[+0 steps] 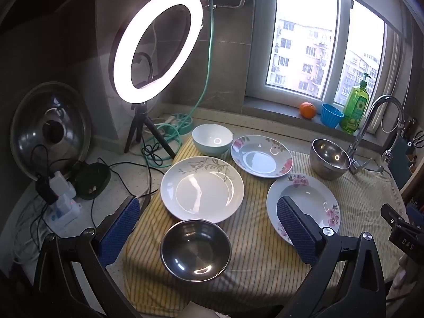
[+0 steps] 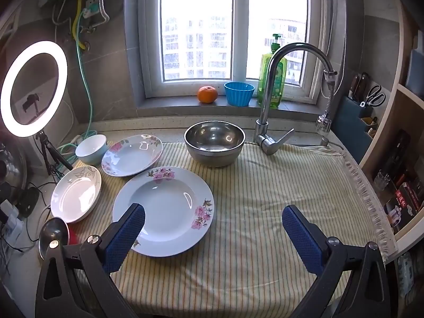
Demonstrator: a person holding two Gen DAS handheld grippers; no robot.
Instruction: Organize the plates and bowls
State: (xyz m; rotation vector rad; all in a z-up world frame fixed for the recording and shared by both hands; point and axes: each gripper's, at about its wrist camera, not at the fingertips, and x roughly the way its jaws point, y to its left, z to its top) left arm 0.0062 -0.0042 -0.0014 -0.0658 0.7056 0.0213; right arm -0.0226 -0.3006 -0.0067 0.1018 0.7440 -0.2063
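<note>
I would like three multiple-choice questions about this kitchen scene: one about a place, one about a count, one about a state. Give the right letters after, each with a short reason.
1. Where is the orange?
A. on the windowsill
B. in a steel bowl
C. on a plate

2. How many plates lie on the striped cloth?
A. two
B. three
C. five

3. How do the right gripper jaws stand?
A. shut on a plate
B. shut on a bowl
C. open, holding nothing

Answers:
1 A, it sits beside the blue cup under the window.
2 B, the leaf plate and two flowered plates.
3 C, the pads stand wide apart over the cloth.
</note>
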